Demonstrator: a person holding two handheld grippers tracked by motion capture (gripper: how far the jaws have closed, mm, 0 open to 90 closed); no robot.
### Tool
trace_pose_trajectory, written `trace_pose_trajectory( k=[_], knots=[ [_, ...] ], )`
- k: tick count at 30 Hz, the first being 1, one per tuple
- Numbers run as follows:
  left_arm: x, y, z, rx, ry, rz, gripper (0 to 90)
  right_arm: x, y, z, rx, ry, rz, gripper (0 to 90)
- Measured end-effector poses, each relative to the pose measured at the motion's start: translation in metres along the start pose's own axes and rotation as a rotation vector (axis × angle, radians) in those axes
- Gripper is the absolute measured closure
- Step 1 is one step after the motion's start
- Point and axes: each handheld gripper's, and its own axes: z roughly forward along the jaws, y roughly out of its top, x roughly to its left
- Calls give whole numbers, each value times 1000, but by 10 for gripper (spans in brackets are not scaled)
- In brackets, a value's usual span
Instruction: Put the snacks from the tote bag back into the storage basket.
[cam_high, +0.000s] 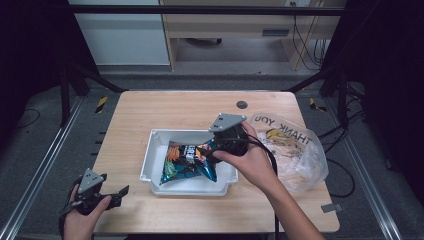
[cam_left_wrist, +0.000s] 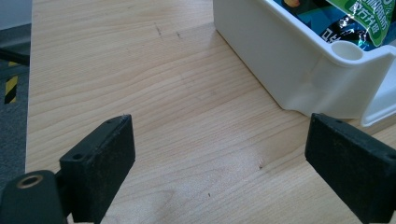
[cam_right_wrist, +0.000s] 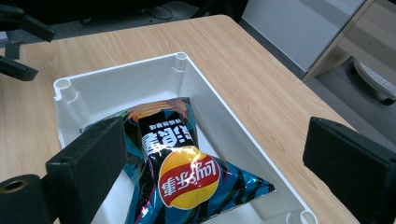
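Observation:
A white tray (cam_high: 150, 155) sits in the middle of the wooden table (cam_high: 165, 107). Inside it lies a dark blue chip bag (cam_high: 190, 162) with a red and yellow logo. My right gripper (cam_high: 214, 150) hovers over the bag's right end, open. In the right gripper view its wide-spread jaws frame the chip bag (cam_right_wrist: 187, 172) in the tray (cam_right_wrist: 140, 79) without touching it. My left gripper (cam_high: 121, 195) rests open at the table's front left corner. The left gripper view has its jaws (cam_left_wrist: 219, 140) over bare wood, with the tray's corner (cam_left_wrist: 289, 60) and a bit of the bag (cam_left_wrist: 336, 18) ahead on the right.
A crumpled clear plastic bag (cam_high: 295, 150) printed "THANK YOU" lies at the table's right edge, beside the tray. A round grommet (cam_high: 242, 104) sits near the far edge. Bare wood stretches left of the tray and along the front.

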Motion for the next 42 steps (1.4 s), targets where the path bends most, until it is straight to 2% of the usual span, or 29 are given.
trace_pose_trajectory(
  k=[12,24,29,42],
  knots=[
    [-1,0,0,2,-25,15,49,5,0,-14,-5,-30,5,63],
    [-3,1,1,9,-34,27,46,-1,-8,-26,-10,-55,24,61],
    [-3,0,1,7,-31,16,46,-3,-12,-31,-13,-64,38,59],
    [-3,0,2,10,-34,22,45,-8,-23,-42,-19,-81,56,55]
  ],
)
